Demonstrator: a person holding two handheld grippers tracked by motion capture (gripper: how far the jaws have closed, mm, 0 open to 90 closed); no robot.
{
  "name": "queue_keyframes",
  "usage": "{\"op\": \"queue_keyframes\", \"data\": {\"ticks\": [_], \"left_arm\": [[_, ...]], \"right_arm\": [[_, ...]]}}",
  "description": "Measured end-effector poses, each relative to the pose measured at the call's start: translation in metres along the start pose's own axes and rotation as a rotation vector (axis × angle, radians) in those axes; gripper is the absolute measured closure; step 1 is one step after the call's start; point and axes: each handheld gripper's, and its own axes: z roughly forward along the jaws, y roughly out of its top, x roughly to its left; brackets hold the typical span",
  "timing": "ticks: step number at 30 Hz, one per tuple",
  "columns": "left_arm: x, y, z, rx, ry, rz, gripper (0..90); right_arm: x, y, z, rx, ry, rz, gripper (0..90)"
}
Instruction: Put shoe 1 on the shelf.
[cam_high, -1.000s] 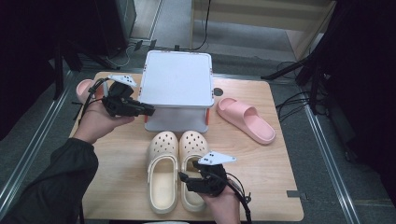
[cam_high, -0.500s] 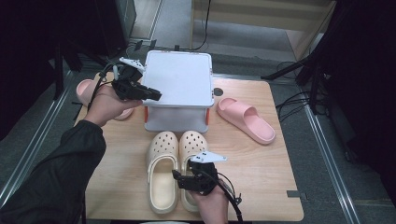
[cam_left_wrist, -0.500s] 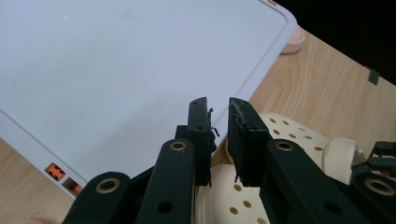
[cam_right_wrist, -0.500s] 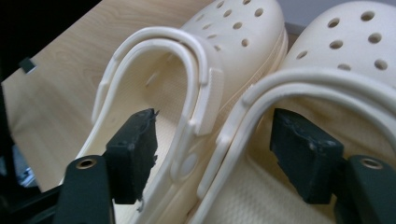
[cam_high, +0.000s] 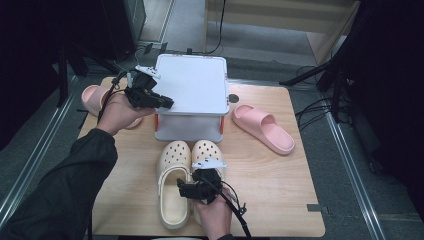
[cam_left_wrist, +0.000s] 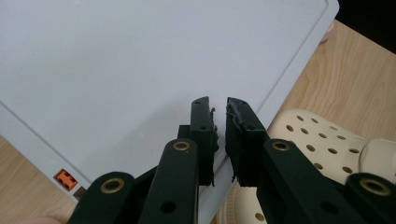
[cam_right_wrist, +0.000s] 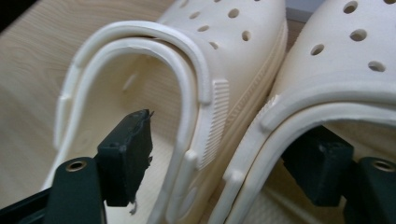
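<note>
Your left gripper (cam_high: 167, 103) has moved from the box's 9 o'clock side onto the lid (cam_high: 192, 87), fingers nearly together. Right gripper (cam_high: 184, 190) stays, fingers wide, straddling both clogs' (cam_high: 172, 190) adjoining walls at the desk's (cam_high: 280, 185) 6 o'clock; lift seems next.

A white box (cam_high: 190, 95) with a flat lid stands at the far middle of the wooden worktop (cam_high: 280, 200). Two cream clogs (cam_high: 172, 192) lie side by side just before it. One pink slide (cam_high: 262, 127) lies right of the box, another (cam_high: 95, 95) at its left.
</note>
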Motion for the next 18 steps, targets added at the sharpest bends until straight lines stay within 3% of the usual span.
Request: {"op": "queue_keyframes", "data": {"ticks": [3, 6, 8, 10, 11, 14, 18], "left_arm": [[-0.002, 0.0, 0.0, 0.005, -0.004, 0.007, 80.3], [-0.002, 0.0, 0.0, 0.008, 0.007, 0.023, 81.0], [-0.003, 0.0, 0.001, 0.008, 0.013, 0.021, 82.3], [-0.003, 0.0, 0.001, 0.008, 0.015, 0.02, 83.5], [-0.003, 0.0, 0.001, 0.01, 0.017, 0.01, 83.9], [0.0, 0.001, 0.0, 0.02, 0.007, -0.012, 85.9], [0.0, 0.001, 0.0, 0.019, 0.006, -0.011, 87.3]], "right_arm": [[0.002, 0.0, 0.005, 0.02, -0.048, -0.039, 35.3], [0.0, -0.001, 0.01, 0.046, -0.051, -0.051, 39.0], [-0.001, 0.0, 0.008, 0.052, -0.047, -0.056, 47.8], [-0.001, 0.001, 0.006, 0.053, -0.052, -0.068, 50.3], [-0.001, 0.002, 0.003, 0.066, -0.07, -0.083, 54.4], [-0.005, 0.001, 0.0, 0.07, -0.067, -0.083, 60.1], [-0.015, 0.002, -0.003, 0.067, -0.038, -0.085, 64.9]]}}
